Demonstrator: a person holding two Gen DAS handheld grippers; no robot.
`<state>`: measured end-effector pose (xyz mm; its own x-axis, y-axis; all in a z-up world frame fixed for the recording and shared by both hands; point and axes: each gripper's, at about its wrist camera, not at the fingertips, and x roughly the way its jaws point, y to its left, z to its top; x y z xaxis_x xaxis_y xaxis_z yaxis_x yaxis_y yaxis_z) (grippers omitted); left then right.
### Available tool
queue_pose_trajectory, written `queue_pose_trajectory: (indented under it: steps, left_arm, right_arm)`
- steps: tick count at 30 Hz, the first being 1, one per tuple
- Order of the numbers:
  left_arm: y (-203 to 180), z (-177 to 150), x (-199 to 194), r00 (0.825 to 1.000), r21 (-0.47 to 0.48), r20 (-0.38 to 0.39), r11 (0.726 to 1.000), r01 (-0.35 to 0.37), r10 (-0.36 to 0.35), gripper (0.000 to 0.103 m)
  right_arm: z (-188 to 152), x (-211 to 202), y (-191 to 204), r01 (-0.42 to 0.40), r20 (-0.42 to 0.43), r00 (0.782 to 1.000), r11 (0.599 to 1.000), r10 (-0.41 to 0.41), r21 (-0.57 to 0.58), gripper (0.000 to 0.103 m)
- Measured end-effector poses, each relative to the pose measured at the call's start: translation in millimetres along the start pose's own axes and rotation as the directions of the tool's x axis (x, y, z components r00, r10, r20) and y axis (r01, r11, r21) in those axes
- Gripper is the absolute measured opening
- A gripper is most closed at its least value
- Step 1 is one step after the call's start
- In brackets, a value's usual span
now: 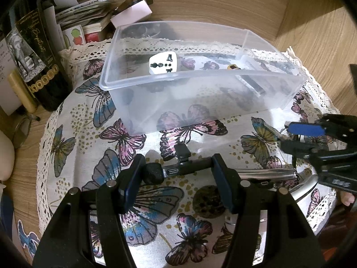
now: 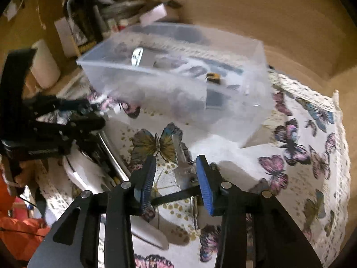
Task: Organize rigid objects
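Note:
A clear plastic box [image 1: 200, 84] stands on the butterfly cloth and holds a white travel adapter [image 1: 164, 63] and a small yellow-black piece [image 1: 233, 67]. The box also shows in the right wrist view [image 2: 178, 84]. My left gripper [image 1: 178, 174] is open around a small black microphone-like device with a USB-C port [image 1: 174, 169] lying on the cloth. My right gripper [image 2: 176, 178] is open over a metal key [image 2: 181, 167] on the cloth, with the key between its pads. The right gripper also shows in the left wrist view [image 1: 283, 134].
A dark wine bottle [image 1: 35, 51], papers and small boxes [image 1: 89, 17] crowd the back left. A wooden wall rises behind the box. A white and chrome appliance [image 2: 89, 167] lies at the cloth's near edge. A dark round pad [image 1: 208, 201] lies by the left fingers.

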<state>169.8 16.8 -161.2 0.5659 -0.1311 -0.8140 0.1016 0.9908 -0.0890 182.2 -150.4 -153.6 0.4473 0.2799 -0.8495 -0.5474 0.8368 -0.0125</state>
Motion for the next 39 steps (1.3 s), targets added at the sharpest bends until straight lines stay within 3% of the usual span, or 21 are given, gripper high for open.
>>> queue_pose_trajectory:
  steps: [2,8,11,13,21,23,25,30,34,39]
  left_arm:
    - [0.1,-0.1,0.5,1.000,0.002,0.000,1.000,0.002,-0.002,0.061]
    - [0.1,-0.6,1.5,1.000,0.003,-0.001,1.000,0.011,-0.011,0.061]
    - [0.4,-1.2,1.0,1.000,-0.001,-0.003,1.000,0.015,-0.015,0.061]
    - [0.9,-2.0,0.1,1.000,-0.001,-0.003,1.000,0.014,-0.014,0.061]
    - [2.8,-5.1,-5.8,1.000,0.005,0.003,1.000,0.003,-0.003,0.061]
    - [3.7,-5.6,-6.5,1.000,0.005,0.004,1.000,0.004,-0.004,0.061]
    - [4.7,-6.4,-7.1,1.000,0.001,0.004,1.000,0.002,-0.002,0.061]
    - [5.4,-7.8,-8.0,1.000,-0.003,0.003,1.000,0.001,-0.001,0.061]
    - [6.0,-9.1,-8.1,1.000,-0.008,0.002,1.000,-0.005,0.005,0.068]
    - [9.1,-10.2,-8.2,1.000,-0.019,0.001,1.000,-0.004,0.004,0.072]
  right_arm:
    - [-1.7,10.8,-4.7,-0.003,-0.036,0.999,1.000,0.003,0.007,0.035]
    - [-6.9,10.3,-8.5,-0.004,-0.014,1.000,1.000,0.004,0.000,0.039]
    - [-7.8,9.4,-9.2,0.008,-0.003,1.000,1.000,-0.008,0.005,0.029]
    - [-8.6,8.2,-12.0,0.013,-0.004,1.000,1.000,-0.013,0.021,0.017]
    - [-10.9,-9.5,-17.7,-0.059,0.026,0.998,0.997,0.058,0.052,0.015]
    - [-11.6,-16.8,-12.5,-0.062,0.053,0.997,0.998,0.061,0.018,0.017]
    - [-11.0,-18.1,-11.8,-0.043,0.056,0.998,0.999,0.042,0.016,0.025]
    - [-6.1,1.3,-19.6,0.021,0.003,1.000,0.998,-0.021,0.065,0.035]
    - [-4.9,10.4,-22.8,-0.017,-0.004,1.000,0.994,0.017,0.104,0.045]
    - [-3.9,13.1,-7.8,0.003,0.000,1.000,0.999,-0.003,0.041,0.045]
